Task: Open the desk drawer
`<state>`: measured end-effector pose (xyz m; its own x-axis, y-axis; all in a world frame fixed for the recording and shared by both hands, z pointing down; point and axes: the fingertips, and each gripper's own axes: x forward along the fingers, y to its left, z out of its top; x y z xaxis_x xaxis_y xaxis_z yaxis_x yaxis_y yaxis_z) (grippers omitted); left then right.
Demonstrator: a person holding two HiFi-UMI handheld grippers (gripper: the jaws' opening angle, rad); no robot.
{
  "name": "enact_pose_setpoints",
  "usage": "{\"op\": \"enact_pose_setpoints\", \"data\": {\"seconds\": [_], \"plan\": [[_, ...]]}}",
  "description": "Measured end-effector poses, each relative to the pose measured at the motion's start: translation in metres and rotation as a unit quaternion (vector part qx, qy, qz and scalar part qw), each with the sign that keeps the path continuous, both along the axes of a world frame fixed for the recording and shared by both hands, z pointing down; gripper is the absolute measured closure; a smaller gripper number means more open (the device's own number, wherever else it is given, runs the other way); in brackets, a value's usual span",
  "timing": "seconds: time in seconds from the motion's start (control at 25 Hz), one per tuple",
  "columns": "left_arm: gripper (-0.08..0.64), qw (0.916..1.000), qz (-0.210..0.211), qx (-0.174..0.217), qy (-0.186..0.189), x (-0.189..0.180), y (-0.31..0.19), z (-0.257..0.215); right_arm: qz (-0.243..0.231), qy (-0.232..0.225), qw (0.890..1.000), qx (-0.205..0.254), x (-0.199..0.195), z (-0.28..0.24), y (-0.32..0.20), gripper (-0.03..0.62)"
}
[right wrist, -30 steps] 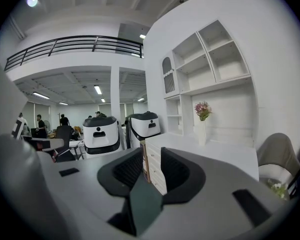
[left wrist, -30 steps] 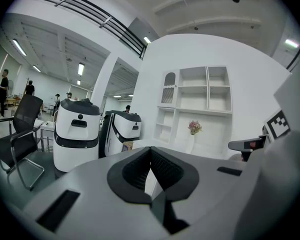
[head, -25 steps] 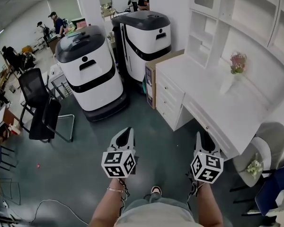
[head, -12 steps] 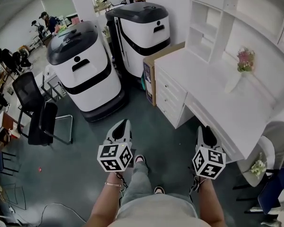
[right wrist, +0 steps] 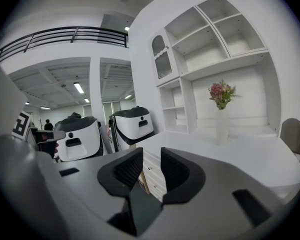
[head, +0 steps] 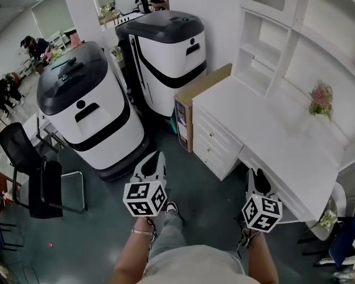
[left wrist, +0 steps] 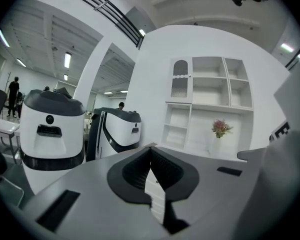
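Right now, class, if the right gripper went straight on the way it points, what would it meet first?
Probably the white drawer stack at the end of the white desk: it shows in the gap between the open jaws of the right gripper. Nothing shows in between, though depth is unclear.

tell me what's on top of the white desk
A white vase of pink flowers stands on the desk, with a white shelf unit along the back. The right end is covered by a chair back.
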<state>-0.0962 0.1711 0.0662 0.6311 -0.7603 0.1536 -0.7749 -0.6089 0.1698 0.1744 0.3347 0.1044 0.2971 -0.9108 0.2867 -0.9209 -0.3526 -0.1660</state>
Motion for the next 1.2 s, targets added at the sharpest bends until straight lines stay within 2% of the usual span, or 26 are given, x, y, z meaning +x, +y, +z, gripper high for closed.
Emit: {"op": "enact_pose_setpoints", "data": {"seconds": [0.28,0.6,0.84,1.2], "plan": [[0.543,0.9985,0.054,-0.005,-0.008,0.013,-0.120,-0.007,0.054,-0.001,0.999,-0.002,0.000,-0.011,-0.096,0.471],[0.543,0.9905,0.134,-0.016,-0.025,0.055,-0.202,0.007,0.107,-0.008,0.994,-0.016,0.004,-0.006,-0.160,0.471],[0.543,0.9838,0.166,-0.053,-0.041,0.091,-0.216,0.040,0.109,-0.022,0.992,-0.052,0.008,0.017,-0.179,0.471],[0.543,0.9828,0.160,-0.069,-0.060,0.115,-0.222,0.065,0.079,-0.038,0.993,-0.077,0.029,0.045,-0.201,0.469]]}}
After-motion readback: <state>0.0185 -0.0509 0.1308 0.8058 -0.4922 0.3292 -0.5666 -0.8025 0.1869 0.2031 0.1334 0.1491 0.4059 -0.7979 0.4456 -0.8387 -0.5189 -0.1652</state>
